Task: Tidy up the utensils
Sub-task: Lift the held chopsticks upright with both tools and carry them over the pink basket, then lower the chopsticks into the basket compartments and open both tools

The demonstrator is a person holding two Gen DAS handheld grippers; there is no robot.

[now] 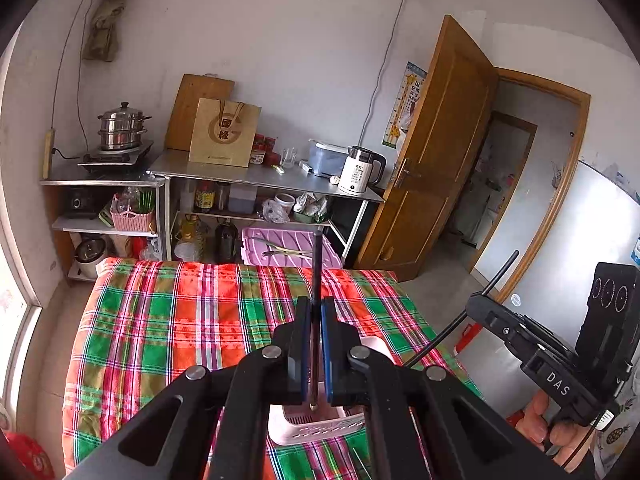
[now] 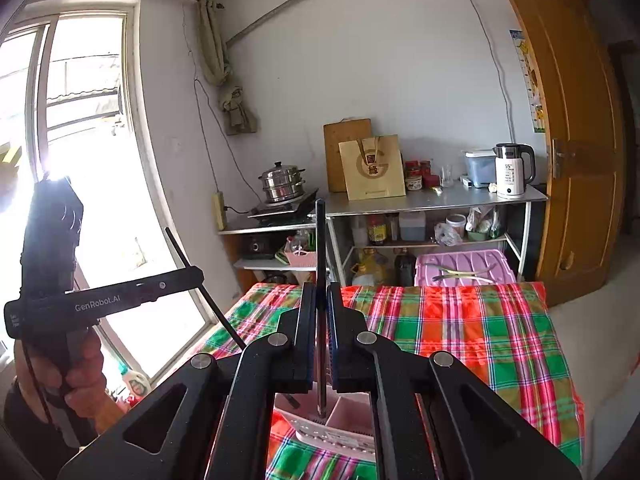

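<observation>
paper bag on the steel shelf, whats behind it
A wooden cutting board leans on the wall behind the paper bag; its top and left side stick out. Its lower right part is covered by the bag, so anything else back there can't be seen.

"DAS" and "GenRobot.AI" on the hand-held grippers, "55°" on the kettle

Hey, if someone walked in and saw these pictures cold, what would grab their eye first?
Probably the bright red-and-green plaid cloth covering the table, filling the middle of both views. Next, the left tongs and right tongs, each shut on a thin dark chopstick pointing up, above a pink utensil basket on the cloth. Behind, a steel steamer pot sits on the shelving's left end and a white kettle on its right.
</observation>
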